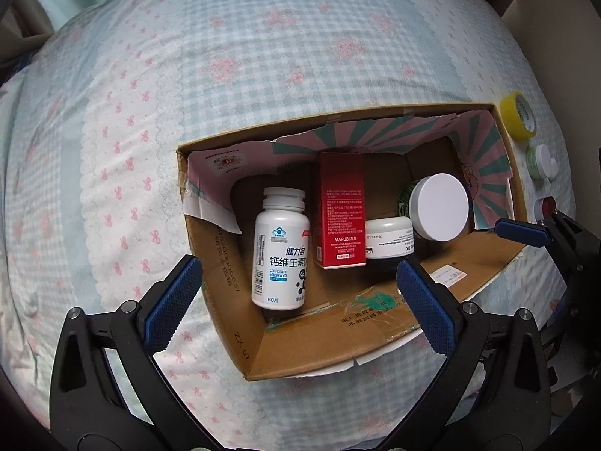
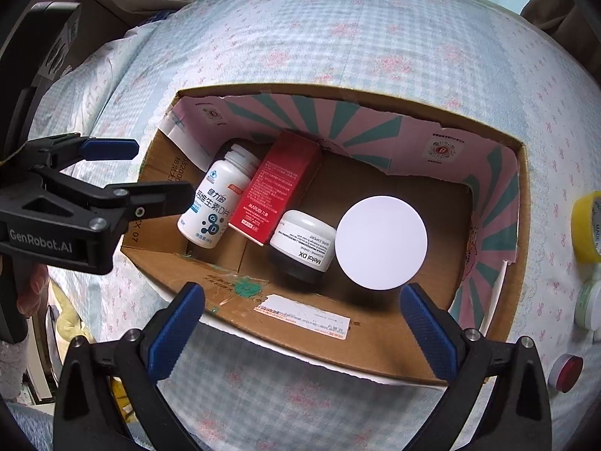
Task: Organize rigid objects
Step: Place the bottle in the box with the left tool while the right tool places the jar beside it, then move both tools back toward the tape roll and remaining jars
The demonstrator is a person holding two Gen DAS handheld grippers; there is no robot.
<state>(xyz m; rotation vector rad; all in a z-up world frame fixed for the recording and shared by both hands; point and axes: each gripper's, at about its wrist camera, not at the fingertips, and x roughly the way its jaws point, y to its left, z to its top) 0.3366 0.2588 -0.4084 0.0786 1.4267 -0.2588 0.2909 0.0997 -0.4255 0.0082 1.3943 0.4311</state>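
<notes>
An open cardboard box (image 1: pixel 300 345) (image 2: pixel 240 319) lies on a bed. In it lie a white calcium bottle (image 1: pixel 280 251) (image 2: pixel 216 203), a red carton (image 1: pixel 340 212) (image 2: pixel 276 188), a small white Melol DX jar (image 1: pixel 388 236) (image 2: pixel 302 242) and a green jar with a white round lid (image 1: pixel 437 206) (image 2: pixel 381 242). My left gripper (image 1: pixel 300 300) is open and empty above the box's near left edge; it also shows in the right wrist view (image 2: pixel 139 169). My right gripper (image 2: pixel 302 323) is open and empty above the box's near wall.
Right of the box on the bedspread lie a yellow tape roll (image 1: pixel 520 114) (image 2: pixel 586 227), a green jar with a white cap (image 1: pixel 541 161) (image 2: pixel 589 306) and a small red-capped jar (image 1: pixel 544 205) (image 2: pixel 565 372). The checked bedspread (image 1: pixel 263 56) stretches behind and left.
</notes>
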